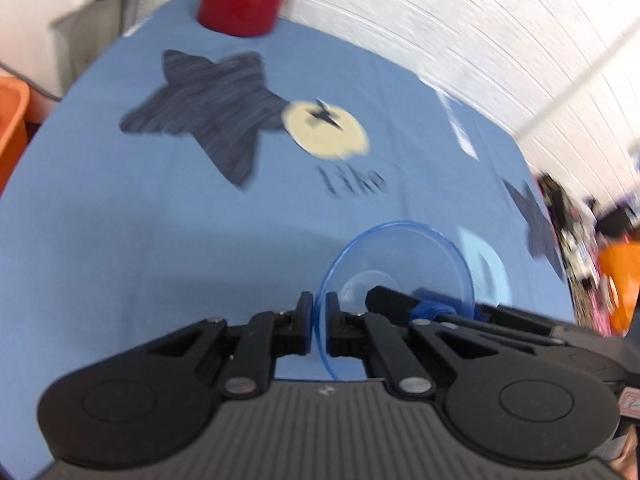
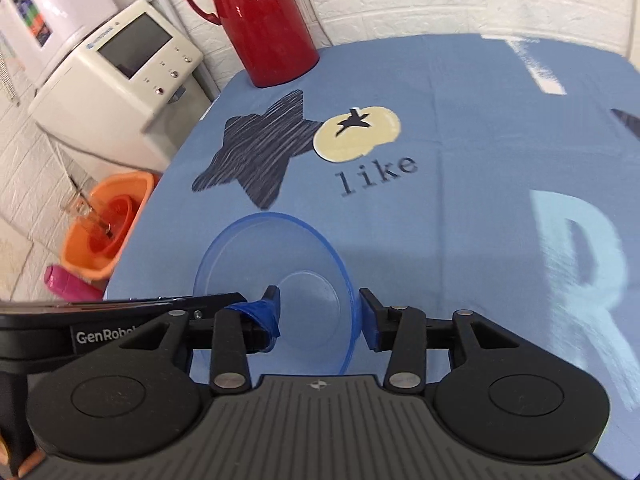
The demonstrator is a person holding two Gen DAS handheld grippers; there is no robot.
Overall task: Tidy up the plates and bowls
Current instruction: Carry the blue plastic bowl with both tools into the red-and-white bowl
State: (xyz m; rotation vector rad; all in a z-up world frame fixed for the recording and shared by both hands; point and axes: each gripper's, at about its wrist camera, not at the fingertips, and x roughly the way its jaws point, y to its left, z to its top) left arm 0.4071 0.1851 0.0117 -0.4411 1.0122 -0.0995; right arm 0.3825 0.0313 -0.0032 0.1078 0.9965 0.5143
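My left gripper [image 1: 315, 322] has its jaws clamped on the rim of the clear blue bowl [image 2: 276, 280], pads on either side of the thin wall. My right gripper [image 2: 320, 316] is spread apart, jaws straddling the bowl's opposite rim and not touching it as far as I can tell. The bowl sits low over the blue tablecloth [image 2: 460, 128], near its front edge, just short of the dark star print [image 2: 256, 152]. Red jug [image 2: 264, 20] stands at the far edge by the white wall. Orange basket [image 2: 104, 224] is off the table's left side.
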